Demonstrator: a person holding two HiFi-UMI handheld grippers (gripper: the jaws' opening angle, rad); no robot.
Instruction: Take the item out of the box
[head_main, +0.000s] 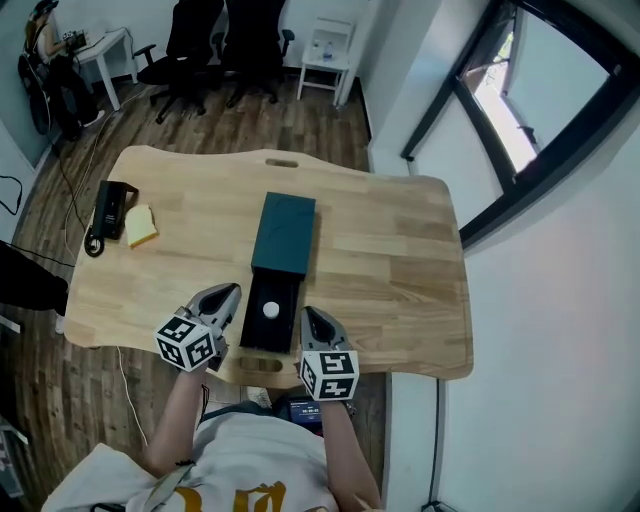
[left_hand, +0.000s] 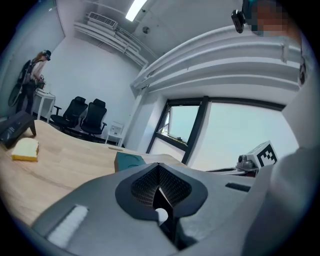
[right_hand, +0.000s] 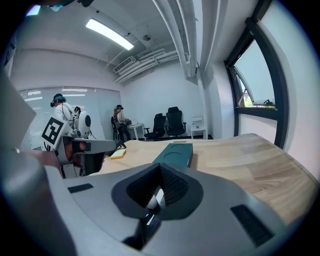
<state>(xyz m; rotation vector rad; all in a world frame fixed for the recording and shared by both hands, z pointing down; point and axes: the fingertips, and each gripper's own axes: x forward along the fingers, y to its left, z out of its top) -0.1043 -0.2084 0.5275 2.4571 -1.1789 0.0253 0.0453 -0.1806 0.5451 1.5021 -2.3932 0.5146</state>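
A black open box lies at the near table edge, with a small white round item inside it. Its dark teal lid lies just beyond, touching the box's far end. My left gripper is shut and empty, just left of the box. On the other side, my right gripper is also shut and holds nothing. In the left gripper view the white item shows low behind the closed jaws, with the lid further off. The right gripper view shows the item and the lid the same way.
The wooden table has a yellow sponge and a black device at its far left. Office chairs and a white side table stand on the floor beyond. A window is to the right.
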